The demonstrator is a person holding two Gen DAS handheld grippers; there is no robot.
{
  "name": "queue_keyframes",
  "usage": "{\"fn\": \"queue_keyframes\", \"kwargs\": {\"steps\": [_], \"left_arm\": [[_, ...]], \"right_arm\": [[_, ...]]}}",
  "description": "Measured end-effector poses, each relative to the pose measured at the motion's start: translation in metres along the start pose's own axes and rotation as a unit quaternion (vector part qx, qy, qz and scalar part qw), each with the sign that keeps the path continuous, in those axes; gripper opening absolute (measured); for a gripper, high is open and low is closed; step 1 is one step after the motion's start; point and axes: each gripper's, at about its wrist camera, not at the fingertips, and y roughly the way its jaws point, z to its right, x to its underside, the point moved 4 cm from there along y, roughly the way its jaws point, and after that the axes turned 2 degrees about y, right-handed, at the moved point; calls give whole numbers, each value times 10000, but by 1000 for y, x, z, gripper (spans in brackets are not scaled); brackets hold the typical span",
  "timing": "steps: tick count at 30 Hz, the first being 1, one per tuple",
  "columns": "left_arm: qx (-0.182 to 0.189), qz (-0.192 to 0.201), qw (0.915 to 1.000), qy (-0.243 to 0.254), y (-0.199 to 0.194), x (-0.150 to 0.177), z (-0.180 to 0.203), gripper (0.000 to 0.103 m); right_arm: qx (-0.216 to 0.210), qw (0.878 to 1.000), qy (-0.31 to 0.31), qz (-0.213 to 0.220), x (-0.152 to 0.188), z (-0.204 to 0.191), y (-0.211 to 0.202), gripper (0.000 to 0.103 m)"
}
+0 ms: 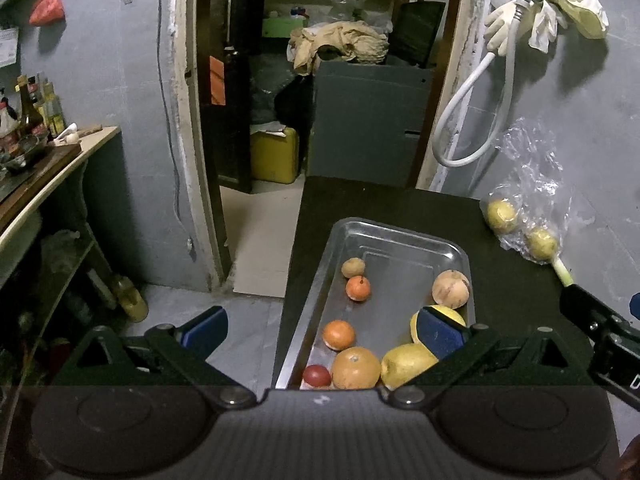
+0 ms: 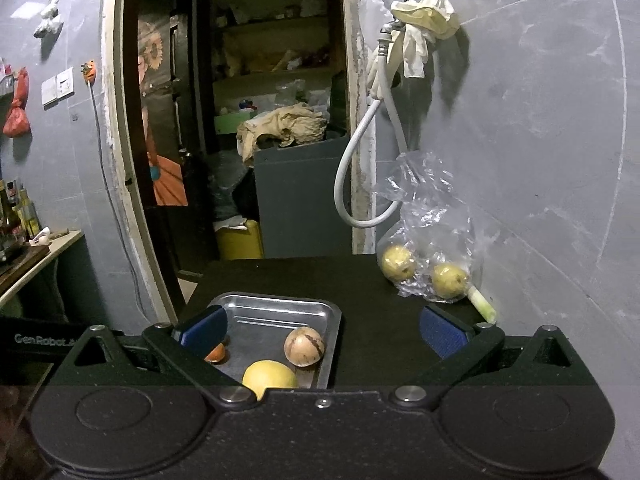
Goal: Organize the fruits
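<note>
Left claw (image 1: 320, 334): I hold it wide open, empty, over the tray (image 1: 400, 236) lower centre.
Right claw (image 2: 320, 330): wide open, empty, level above the table (image 2: 360, 280).

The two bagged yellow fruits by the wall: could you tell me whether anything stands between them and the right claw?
Only the clear plastic bag wrapped around both yellow fruits; the dark tabletop between them and the open right claw looks bare.
</note>
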Motion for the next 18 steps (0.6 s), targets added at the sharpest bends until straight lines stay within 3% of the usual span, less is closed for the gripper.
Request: {"fn": "queue_keyframes", "kwargs": {"steps": [18], "left_arm": [[268, 81, 9995, -127, -35, 23, -33, 102]], "right_arm": [[161, 9998, 22, 78, 12, -24, -43, 102]]}}
